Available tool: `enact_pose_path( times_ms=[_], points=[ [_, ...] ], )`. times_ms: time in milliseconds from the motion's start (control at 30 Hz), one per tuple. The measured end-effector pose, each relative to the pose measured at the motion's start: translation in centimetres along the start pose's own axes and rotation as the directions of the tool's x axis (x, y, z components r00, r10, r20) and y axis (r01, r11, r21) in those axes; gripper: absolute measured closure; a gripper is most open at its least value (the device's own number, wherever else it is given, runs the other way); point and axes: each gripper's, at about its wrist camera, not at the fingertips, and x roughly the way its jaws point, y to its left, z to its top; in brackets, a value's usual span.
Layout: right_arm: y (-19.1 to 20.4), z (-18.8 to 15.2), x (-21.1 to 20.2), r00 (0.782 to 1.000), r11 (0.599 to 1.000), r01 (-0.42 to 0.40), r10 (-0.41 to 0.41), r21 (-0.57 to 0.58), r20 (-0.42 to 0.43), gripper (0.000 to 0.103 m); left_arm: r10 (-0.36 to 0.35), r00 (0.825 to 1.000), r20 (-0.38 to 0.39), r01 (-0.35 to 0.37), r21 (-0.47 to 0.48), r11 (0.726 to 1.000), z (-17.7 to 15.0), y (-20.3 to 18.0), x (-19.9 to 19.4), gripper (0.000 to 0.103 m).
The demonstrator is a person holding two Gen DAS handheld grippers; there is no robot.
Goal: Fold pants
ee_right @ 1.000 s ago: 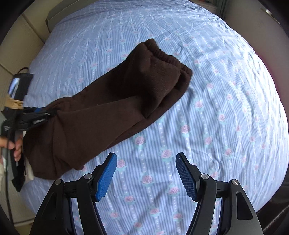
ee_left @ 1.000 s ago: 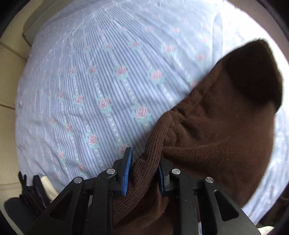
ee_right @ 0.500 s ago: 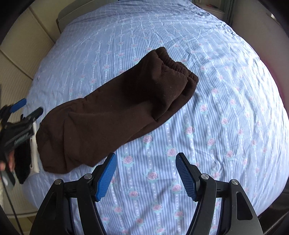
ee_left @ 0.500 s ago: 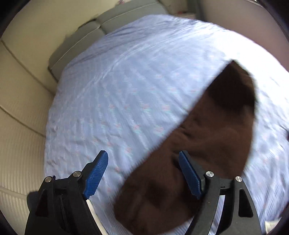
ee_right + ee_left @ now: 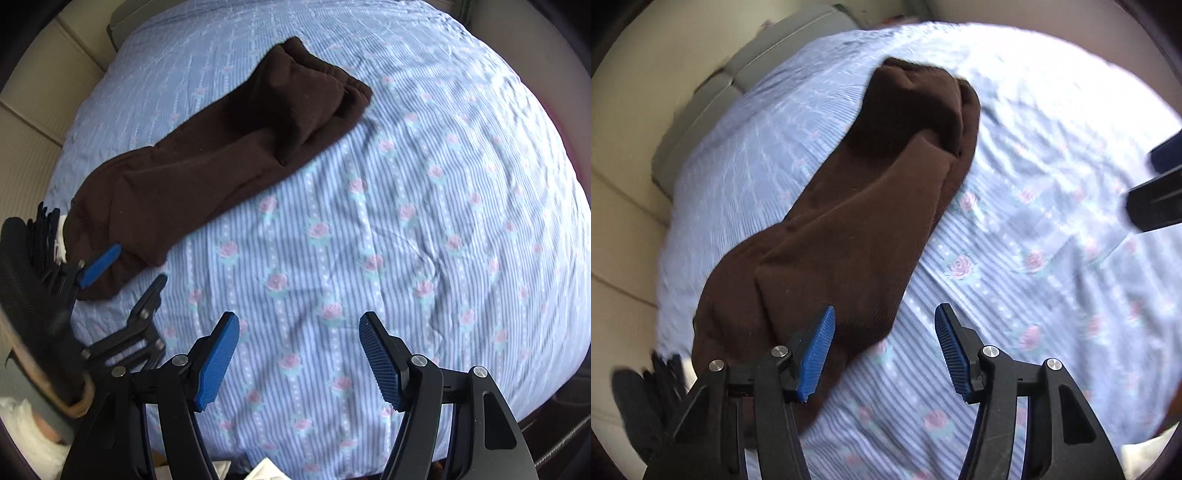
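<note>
Your left gripper (image 5: 884, 350) hangs with its jaws spread, gripping nothing, its left pad over the pants' near end. The brown pants (image 5: 221, 147) lie folded lengthwise on the floral bedsheet (image 5: 406, 240), running diagonally from lower left to upper centre. Your right gripper (image 5: 299, 358) is spread too, over bare sheet.

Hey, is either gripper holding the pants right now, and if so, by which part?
Nothing is held. The left gripper and right gripper are both open, and the pants lie loose on the bed.
</note>
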Motion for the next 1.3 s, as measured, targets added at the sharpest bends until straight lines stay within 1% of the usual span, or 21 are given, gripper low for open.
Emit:
enact_pose_path(
  times_ms=[33,67,133,167,200,267,333,367,433,467,533,567,667,767,867,1000,1033,1167,1200,1267,1300],
  points=[
    [-0.4,-0.2,0.1,1.0,1.0,-0.001,0.001,0.01,-0.006,0.034,0.021,1.0,-0.019,-0.02,0.02,1.0,0.1,-0.4,0.9,0.047],
    [-0.8,-0.4,0.2,1.0,1.0,-0.006,0.006,0.018,-0.009,0.034,0.043,0.998,-0.042,-0.041,0.035,0.999,0.2,-0.4,1.9,0.052],
    [-1.3,-0.6,0.5,1.0,1.0,-0.014,0.015,0.028,-0.015,0.034,0.047,0.996,-0.08,-0.044,0.035,0.998,0.5,0.2,3.3,0.063],
    [-1.4,-0.6,0.6,1.0,0.999,-0.017,0.018,0.027,-0.017,0.034,0.034,0.995,-0.092,-0.032,0.021,0.999,0.7,0.7,3.5,0.075],
    [-1.4,-0.6,0.6,1.0,0.999,-0.024,0.024,0.023,-0.016,0.034,-0.013,0.995,-0.099,0.011,-0.021,1.0,1.1,1.9,3.2,0.08],
    [-1.2,-0.3,0.6,0.999,0.999,-0.046,0.046,0.01,-0.008,0.034,-0.102,0.991,-0.082,0.09,-0.133,0.987,1.4,4.7,2.0,0.083],
    [-0.7,0.1,0.5,0.996,0.996,-0.087,0.088,-0.019,0.009,0.035,-0.191,0.98,-0.06,0.168,-0.273,0.947,1.8,8.3,1.5,0.085],
    [-0.1,0.5,0.4,0.993,0.992,-0.117,0.118,-0.047,0.019,0.035,-0.242,0.969,-0.053,0.21,-0.346,0.914,1.8,10.5,1.6,0.086],
    [1.0,1.4,0.3,0.984,0.98,-0.174,0.178,-0.098,0.031,0.036,-0.331,0.943,-0.039,0.279,-0.449,0.849,1.8,13.9,2.4,0.086],
    [1.6,2.0,0.2,0.977,0.971,-0.202,0.208,-0.126,0.037,0.037,-0.363,0.931,-0.034,0.303,-0.48,0.823,1.8,15.1,2.8,0.086],
    [3.5,3.5,0.0,0.963,0.947,-0.253,0.265,-0.199,0.04,0.038,-0.435,0.9,-0.027,0.358,-0.525,0.772,1.8,17.1,3.6,0.086],
    [4.5,4.3,-0.1,0.954,0.93,-0.28,0.297,-0.237,0.038,0.038,-0.455,0.89,-0.028,0.374,-0.527,0.763,1.8,17.6,3.8,0.086],
    [7.8,6.4,-0.4,0.925,0.872,-0.348,0.379,-0.344,0.026,0.04,-0.502,0.865,-0.029,0.414,-0.525,0.744,2.0,18.7,4.2,0.086],
    [11.5,8.4,0.5,0.901,0.8,-0.395,0.433,-0.452,-0.021,0.047,-0.523,0.852,-0.024,0.433,-0.528,0.731,2.4,19.4,4.6,0.088],
    [14.2,9.7,2.1,0.904,0.759,-0.391,0.423,-0.52,-0.062,0.05,-0.525,0.851,-0.009,0.44,-0.534,0.722,2.2,20.5,4.3,0.089],
    [17.4,10.8,4.6,0.915,0.708,-0.378,0.384,-0.596,-0.124,0.053,-0.514,0.858,0.008,0.436,-0.538,0.721,1.8,21.9,3.9,0.09],
    [18.0,11.0,5.0,0.918,0.701,-0.373,0.376,-0.608,-0.128,0.053,-0.508,0.861,0.01,0.432,-0.541,0.721,1.6,22.3,3.9,0.09],
    [19.4,12.3,6.6,0.919,0.687,-0.378,0.361,-0.62,-0.159,0.053,-0.509,0.861,0.015,0.431,-0.552,0.714,1.0,23.1,4.2,0.09],
    [19.9,12.5,6.7,0.926,0.682,-0.357,0.345,-0.638,-0.15,0.053,-0.51,0.86,0.017,0.433,-0.551,0.713,0.9,23.1,4.2,0.09],
    [20.5,12.7,6.5,0.924,0.661,-0.355,0.356,-0.661,-0.14,0.053,-0.513,0.858,0.019,0.438,-0.548,0.712,0.7,23.2,4.2,0.09],
    [20.9,12.8,6.7,0.922,0.652,-0.364,0.352,-0.666,-0.159,0.053,-0.515,0.857,0.021,0.441,-0.548,0.711,0.6,23.2,4.2,0.09]
  ],
)
